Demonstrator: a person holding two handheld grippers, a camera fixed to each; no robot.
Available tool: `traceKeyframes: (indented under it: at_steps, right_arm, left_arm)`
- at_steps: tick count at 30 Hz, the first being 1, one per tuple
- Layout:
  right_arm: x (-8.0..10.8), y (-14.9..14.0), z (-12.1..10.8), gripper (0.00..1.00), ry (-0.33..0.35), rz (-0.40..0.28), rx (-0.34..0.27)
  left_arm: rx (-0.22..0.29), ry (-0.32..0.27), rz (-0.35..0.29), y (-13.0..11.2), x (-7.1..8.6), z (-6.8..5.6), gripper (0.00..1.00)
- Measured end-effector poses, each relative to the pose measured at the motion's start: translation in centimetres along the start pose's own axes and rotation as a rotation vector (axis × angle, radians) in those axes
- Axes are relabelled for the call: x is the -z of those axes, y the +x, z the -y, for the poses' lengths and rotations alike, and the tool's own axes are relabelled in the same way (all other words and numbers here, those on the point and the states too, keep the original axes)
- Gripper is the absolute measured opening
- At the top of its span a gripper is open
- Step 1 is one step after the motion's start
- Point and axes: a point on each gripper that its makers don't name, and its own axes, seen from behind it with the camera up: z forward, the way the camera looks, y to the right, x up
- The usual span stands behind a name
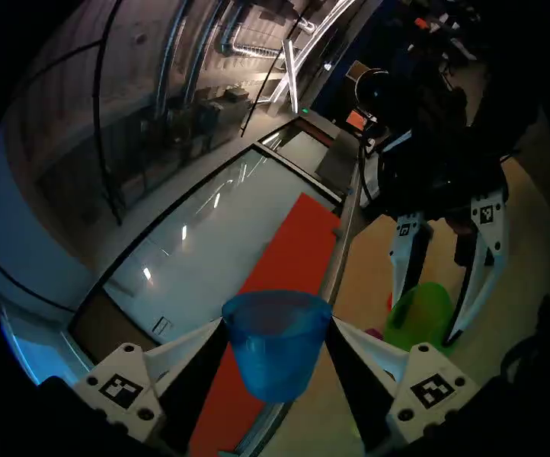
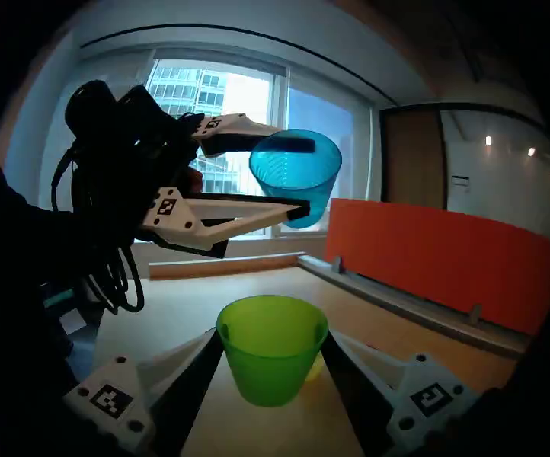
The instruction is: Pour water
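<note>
A translucent blue cup (image 1: 276,369) sits between the fingers of my left gripper (image 1: 276,327), which is shut on it. In the right gripper view the same blue cup (image 2: 296,171) hangs in the air, roughly upright, higher than the green cup and beyond it, held by the left gripper (image 2: 303,177). A green cup (image 2: 271,373) is clamped in my right gripper (image 2: 273,335) just above the wooden table (image 2: 191,308). From the left gripper view, the green cup (image 1: 420,312) shows low at right in the right gripper (image 1: 426,321). I cannot tell whether either cup holds water.
An orange divider panel (image 2: 442,251) runs along the table's far edge on a metal rail (image 2: 397,301). Large windows (image 2: 214,99) lie behind. A dark-sleeved hand and looped cables (image 2: 115,251) hold the left gripper. Glass wall (image 1: 222,228) stands beyond the orange panel (image 1: 290,251).
</note>
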Motion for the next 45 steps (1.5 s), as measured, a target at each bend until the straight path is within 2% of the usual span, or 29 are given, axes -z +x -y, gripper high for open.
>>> traceKeyframes:
  at_steps: [14, 36, 45]
  right_arm:
    - [-0.1, 0.2, 0.1, 0.91, 0.003, -0.005, -0.002]
    - [0.1, 0.4, -0.2, 0.9, -0.001, -0.01, 0.004]
    - [0.1, 0.5, -0.3, 0.9, -0.005, -0.012, 0.007]
  left_arm:
    - [-0.075, 0.017, -0.007, 0.6, -0.1, 0.3, 0.86]
    - [-0.14, 0.024, -0.024, 1.5, -0.1, 0.1, 0.86]
    - [-0.183, 0.034, -0.03, 1.8, 0.0, 0.2, 0.86]
